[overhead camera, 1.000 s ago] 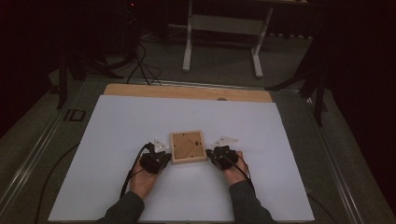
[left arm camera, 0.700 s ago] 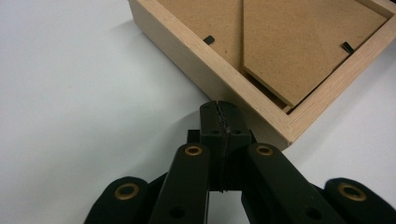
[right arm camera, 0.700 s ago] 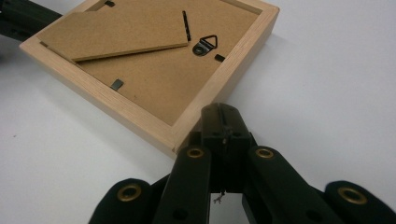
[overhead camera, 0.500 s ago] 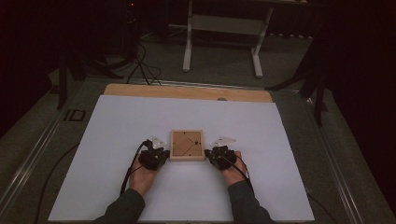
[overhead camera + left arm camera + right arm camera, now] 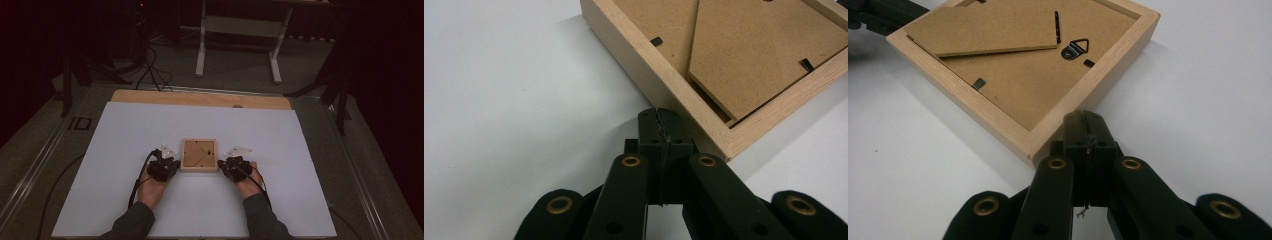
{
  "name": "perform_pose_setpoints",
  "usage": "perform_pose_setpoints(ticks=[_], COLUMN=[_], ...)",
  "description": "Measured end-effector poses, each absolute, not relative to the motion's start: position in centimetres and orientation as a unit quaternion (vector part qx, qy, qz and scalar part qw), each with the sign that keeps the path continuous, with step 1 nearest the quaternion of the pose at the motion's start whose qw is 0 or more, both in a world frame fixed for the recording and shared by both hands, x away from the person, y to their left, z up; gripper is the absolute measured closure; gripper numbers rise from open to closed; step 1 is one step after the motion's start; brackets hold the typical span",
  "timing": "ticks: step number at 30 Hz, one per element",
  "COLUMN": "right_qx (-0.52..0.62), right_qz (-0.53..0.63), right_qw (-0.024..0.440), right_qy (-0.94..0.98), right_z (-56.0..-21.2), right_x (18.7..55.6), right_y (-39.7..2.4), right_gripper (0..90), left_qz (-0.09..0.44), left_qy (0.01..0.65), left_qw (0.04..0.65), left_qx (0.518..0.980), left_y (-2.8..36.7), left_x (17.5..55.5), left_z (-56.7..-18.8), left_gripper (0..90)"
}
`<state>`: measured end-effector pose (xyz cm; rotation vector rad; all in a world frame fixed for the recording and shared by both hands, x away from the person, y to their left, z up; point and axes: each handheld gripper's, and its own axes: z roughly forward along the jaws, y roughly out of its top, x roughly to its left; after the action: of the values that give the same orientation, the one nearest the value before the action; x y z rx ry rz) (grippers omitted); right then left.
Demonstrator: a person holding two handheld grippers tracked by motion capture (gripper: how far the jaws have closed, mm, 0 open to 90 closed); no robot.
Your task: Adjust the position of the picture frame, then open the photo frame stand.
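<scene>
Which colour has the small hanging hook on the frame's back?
Black hook; the right gripper view shows it best.

**Both grippers closed, hands low and level**

Two forearms in dark sleeves come in from the near edge in the high view, angling slightly toward each other. The left hand (image 5: pixel 151 187) grasps the left gripper (image 5: pixel 168 164), whose black jaws are pressed fully together with nothing between them. The right hand (image 5: pixel 248 183) carries the right gripper (image 5: pixel 226 163) the same way, jaws closed tight and empty. Both grippers point forward and inward, well apart from each other.
</scene>
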<state>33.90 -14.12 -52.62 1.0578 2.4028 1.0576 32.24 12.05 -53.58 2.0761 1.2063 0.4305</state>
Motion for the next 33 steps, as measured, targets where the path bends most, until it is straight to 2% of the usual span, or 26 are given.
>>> perform_pose_setpoints(ticks=[4, 9, 27, 33], right_qx=[0.367, 0.363, 0.353, 0.344], right_qz=[0.369, 0.367, 0.378, 0.388], right_qw=[0.158, 0.162, 0.195, 0.196], right_qy=[0.839, 0.841, 0.833, 0.832], right_z=[-52.6, -52.6, -51.5, -51.3], right_x=[33.8, 33.8, 33.2, 32.9], right_y=[-14.1, -14.1, -14.7, -14.5], right_gripper=[89.7, 89.5, 89.4, 89.4], left_qz=[0.171, 0.169, 0.186, 0.182], left_qy=[0.465, 0.47, 0.481, 0.472], left_qw=[0.343, 0.347, 0.367, 0.381], left_qx=[0.798, 0.794, 0.774, 0.774], left_y=[12.0, 12.3, 13.1, 13.2], left_x=[32.2, 32.3, 31.9, 31.6], left_z=[-53.6, -53.6, -52.7, -52.3], left_gripper=[89.2, 83.9, 74.3, 67.9])
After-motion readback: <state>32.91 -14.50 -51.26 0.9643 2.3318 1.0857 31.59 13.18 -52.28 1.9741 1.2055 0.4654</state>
